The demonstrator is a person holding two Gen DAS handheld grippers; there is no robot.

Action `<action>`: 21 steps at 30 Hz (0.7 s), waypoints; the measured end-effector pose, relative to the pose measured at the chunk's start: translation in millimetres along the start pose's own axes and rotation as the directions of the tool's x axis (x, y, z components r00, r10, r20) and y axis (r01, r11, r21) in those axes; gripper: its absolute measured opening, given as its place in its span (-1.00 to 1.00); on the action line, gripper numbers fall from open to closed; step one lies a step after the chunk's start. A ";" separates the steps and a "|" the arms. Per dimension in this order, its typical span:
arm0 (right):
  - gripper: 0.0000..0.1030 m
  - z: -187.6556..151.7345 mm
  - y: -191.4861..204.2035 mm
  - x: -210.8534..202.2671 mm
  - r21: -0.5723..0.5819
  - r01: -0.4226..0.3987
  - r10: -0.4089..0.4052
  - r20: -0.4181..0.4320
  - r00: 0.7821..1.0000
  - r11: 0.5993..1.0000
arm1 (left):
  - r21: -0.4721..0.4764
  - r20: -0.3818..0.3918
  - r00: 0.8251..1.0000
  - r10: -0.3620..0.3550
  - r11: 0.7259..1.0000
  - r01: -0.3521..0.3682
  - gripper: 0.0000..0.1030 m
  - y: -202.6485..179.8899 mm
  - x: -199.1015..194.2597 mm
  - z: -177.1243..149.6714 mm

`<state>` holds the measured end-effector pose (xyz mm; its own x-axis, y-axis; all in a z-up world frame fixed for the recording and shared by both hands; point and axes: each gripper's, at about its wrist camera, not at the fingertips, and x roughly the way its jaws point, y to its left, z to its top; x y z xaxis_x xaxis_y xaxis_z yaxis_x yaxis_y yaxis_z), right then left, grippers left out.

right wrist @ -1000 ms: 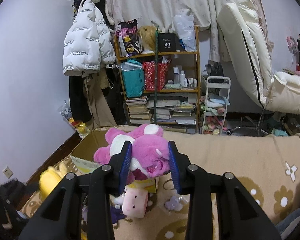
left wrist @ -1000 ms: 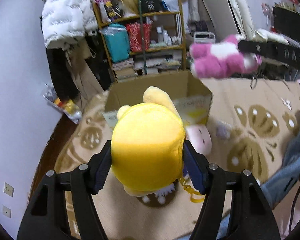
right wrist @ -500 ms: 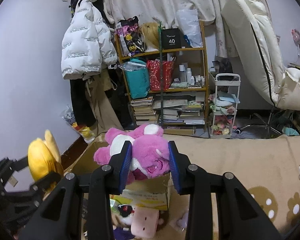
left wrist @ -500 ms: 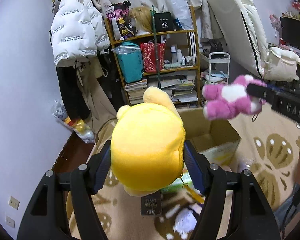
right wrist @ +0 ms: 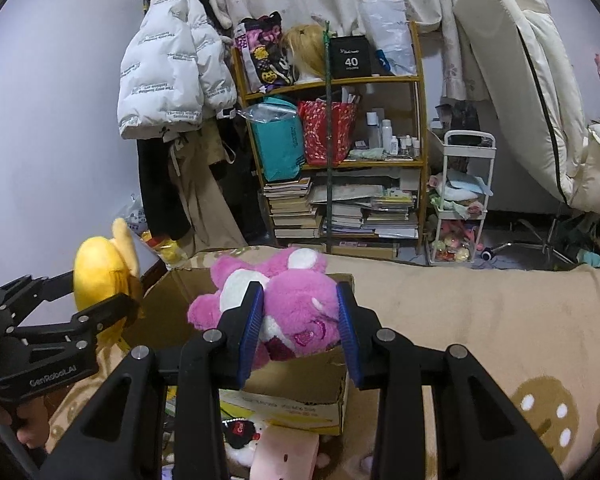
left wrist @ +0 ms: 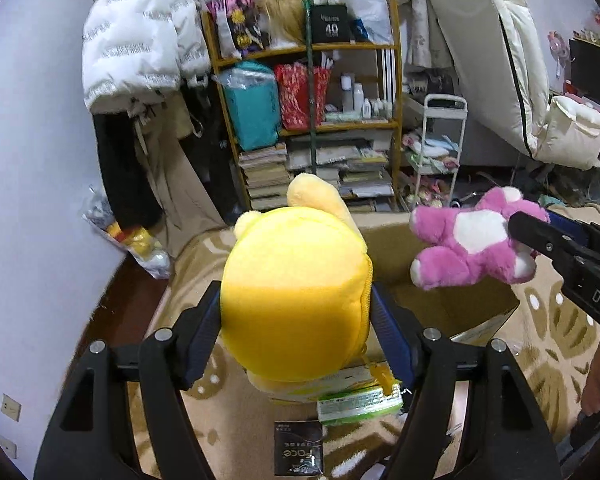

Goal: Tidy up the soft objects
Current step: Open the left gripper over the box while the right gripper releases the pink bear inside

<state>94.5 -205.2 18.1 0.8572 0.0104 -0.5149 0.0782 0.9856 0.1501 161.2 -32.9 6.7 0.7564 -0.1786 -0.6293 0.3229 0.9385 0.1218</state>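
Two soft toys hang in the air over a cluttered room, each caught in its own gripper. Largest in view is the tan blanket (right wrist: 460,312) with brown flower prints, spread across the lower part of both views. Behind it stands a wooden shelf (right wrist: 340,160) packed with books, bags and bottles, and a white puffer jacket (right wrist: 168,68) hangs on the wall to its left. On the blanket sits an open cardboard box (right wrist: 300,384), its flaps up and its inside bare where it shows.

Next in size is the yellow plush toy (left wrist: 296,300), round and smooth, with an ear sticking up at the far side. It is held by the left gripper (left wrist: 296,328), above the near left edge of the box. The jaws have just been opening, yet the blue pads still touch both flanks of the toy and it stays between them.

Smaller is the pink plush toy (right wrist: 296,308), shaggy with white patches. The right gripper (right wrist: 298,320) has its jaws clamped on the toy's body, over the open box, with the paws sticking out to the left.

Smallest are the bits on the blanket below the box: a pale pink plush block (right wrist: 284,456), a small black packet (left wrist: 298,454), and a green-edged pack (left wrist: 360,402).
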 end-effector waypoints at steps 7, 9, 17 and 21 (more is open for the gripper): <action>-0.25 -15.4 6.3 22.6 -0.061 -0.019 0.017 -0.038 0.999 0.998 | -0.068 -0.052 0.999 -0.013 0.998 0.009 0.49 9.8 23.8 -9.5; -0.25 -18.8 7.4 27.3 -0.073 -0.024 0.020 -0.055 0.998 0.997 | -0.076 -0.054 0.999 -0.003 0.997 -0.001 0.61 11.0 25.3 -11.3; -0.19 -17.9 -5.5 22.9 0.005 -0.041 0.041 -0.085 0.996 0.999 | -0.049 -0.070 0.996 0.061 0.997 -0.064 0.71 15.2 17.3 -15.1; 0.20 -15.7 -8.9 10.3 0.034 -0.033 0.035 -0.066 0.997 0.999 | -0.073 -0.070 0.994 0.085 0.993 -0.090 0.78 23.0 4.6 -20.5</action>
<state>94.7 -211.3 -1.8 0.8242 0.0560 -0.5636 0.0674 0.9783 0.1959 160.5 -6.0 -9.1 0.7391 -0.0769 -0.6692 0.2112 0.9698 0.1217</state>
